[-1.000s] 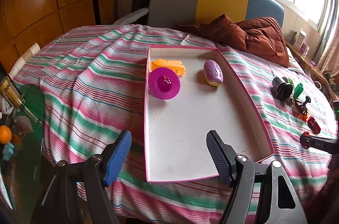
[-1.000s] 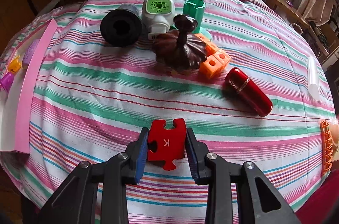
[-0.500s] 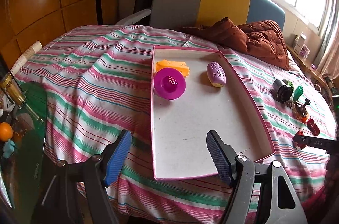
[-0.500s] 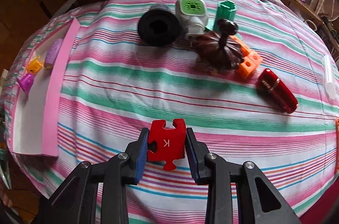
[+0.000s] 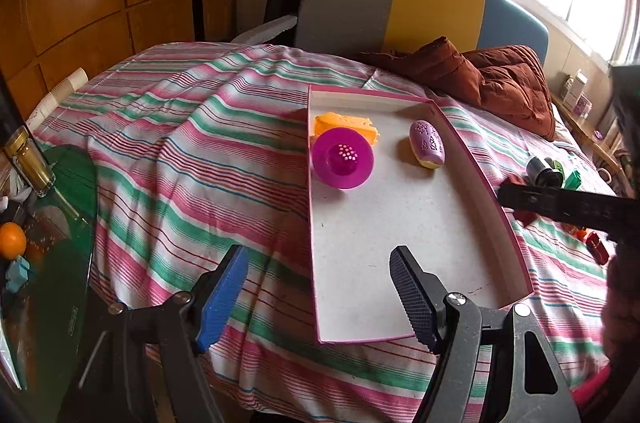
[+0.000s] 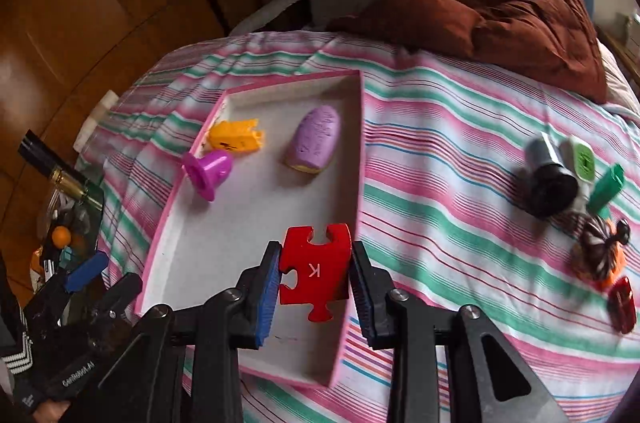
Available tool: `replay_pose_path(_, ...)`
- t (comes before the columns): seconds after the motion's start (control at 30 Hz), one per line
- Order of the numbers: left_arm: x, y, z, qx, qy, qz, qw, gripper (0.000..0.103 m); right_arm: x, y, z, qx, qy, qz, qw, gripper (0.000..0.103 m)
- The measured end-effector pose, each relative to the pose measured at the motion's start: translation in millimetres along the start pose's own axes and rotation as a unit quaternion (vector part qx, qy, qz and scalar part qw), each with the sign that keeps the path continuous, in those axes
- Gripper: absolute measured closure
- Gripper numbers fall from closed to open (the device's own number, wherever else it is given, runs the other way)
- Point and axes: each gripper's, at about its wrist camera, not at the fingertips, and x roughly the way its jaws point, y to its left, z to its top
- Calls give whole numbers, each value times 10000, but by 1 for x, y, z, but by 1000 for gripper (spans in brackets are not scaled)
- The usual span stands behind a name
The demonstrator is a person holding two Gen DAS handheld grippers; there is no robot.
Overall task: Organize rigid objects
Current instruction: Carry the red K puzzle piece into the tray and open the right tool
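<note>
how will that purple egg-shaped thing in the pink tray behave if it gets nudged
The purple egg-shaped toy lies on its side on the pink-rimmed tray, so its rounded body will probably roll or rock rather than slide. It looks like hard moulded plastic, so likely stiff and light. The flat orange block beside it seems far less apt to move.

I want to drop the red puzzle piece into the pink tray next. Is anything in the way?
Nothing visible blocks it. The right gripper holds the red puzzle piece over the pink tray's near end, which is bare below; the three toys lie at the far end.
</note>
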Motion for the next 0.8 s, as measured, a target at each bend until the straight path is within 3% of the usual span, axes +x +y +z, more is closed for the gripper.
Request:
replay_pose_path(0.17,3,8,-1,-81,42,44,9999,29,53,29,33,-229,262,118,9993,70)
replay_pose_path(0.47,8,20,0,-231,107,125,9996,29,119,55,68,-423,416,-52,9982,70)
replay_pose_path(0.57,9,20,1,-238,108,151,9995,29,122,56,67,-381,473,-34,9981,69)
replay_pose_path(0.8,6,18,1,-223,76,164,9996,29,97,55,59,-377,145,17,9992,66)
